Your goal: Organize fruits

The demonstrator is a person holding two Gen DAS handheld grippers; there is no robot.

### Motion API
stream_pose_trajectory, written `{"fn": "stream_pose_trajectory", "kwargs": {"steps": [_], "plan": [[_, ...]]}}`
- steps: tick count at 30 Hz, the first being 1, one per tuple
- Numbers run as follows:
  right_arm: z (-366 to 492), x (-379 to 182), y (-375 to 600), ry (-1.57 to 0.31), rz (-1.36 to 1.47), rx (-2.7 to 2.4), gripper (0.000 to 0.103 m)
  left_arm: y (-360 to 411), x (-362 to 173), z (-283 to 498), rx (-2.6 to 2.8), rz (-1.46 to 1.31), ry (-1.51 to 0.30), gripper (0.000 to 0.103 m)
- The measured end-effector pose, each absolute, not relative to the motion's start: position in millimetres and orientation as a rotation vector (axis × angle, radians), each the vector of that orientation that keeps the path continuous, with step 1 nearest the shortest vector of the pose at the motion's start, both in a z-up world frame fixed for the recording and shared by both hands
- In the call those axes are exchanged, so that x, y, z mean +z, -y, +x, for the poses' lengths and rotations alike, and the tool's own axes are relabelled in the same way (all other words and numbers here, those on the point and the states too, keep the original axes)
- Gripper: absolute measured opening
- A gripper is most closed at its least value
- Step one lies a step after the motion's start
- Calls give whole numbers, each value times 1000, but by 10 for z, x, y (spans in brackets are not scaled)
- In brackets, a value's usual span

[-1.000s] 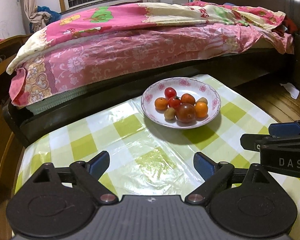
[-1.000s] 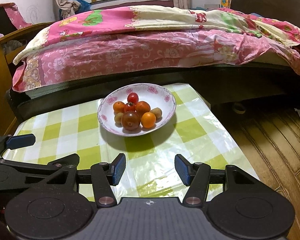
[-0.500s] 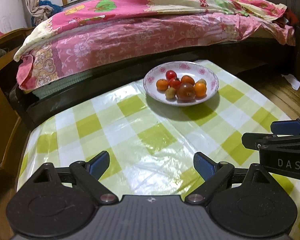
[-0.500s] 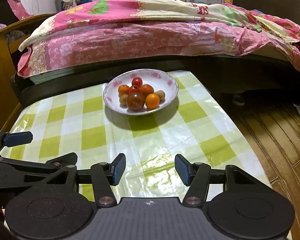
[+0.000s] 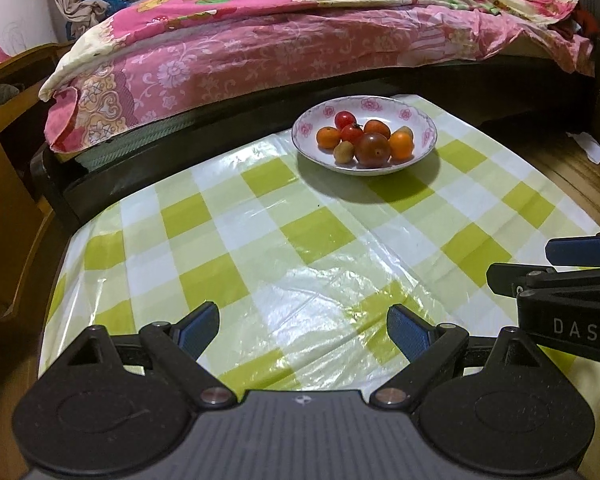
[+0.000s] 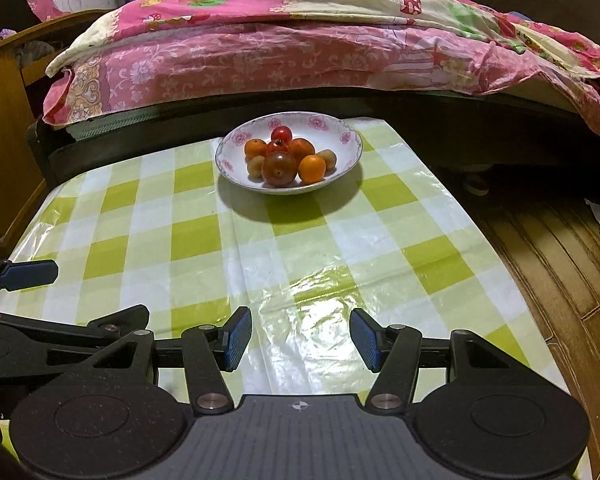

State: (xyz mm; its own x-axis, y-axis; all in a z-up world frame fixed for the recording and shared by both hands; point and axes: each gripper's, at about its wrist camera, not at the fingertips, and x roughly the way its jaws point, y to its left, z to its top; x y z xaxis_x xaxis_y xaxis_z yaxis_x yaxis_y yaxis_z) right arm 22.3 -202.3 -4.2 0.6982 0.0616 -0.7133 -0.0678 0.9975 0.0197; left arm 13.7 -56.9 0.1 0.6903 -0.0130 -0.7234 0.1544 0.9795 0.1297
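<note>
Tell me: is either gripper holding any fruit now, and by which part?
Nothing is held. The left gripper and right gripper are both open and empty; all fruit lies in the white floral bowl.

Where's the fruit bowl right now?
The fruit bowl sits at the far end of the checked table, near the bed; it is centred in the right wrist view and right of centre in the left wrist view.
</note>
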Motion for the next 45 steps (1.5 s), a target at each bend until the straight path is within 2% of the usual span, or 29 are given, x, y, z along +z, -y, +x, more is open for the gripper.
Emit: {"fn": "stream_pose_trajectory", "kwargs": {"steps": [45], "plan": [[81,-191,1963,-849,-45,70,52,593,-130,-31,-61,232,-851,98]]}}
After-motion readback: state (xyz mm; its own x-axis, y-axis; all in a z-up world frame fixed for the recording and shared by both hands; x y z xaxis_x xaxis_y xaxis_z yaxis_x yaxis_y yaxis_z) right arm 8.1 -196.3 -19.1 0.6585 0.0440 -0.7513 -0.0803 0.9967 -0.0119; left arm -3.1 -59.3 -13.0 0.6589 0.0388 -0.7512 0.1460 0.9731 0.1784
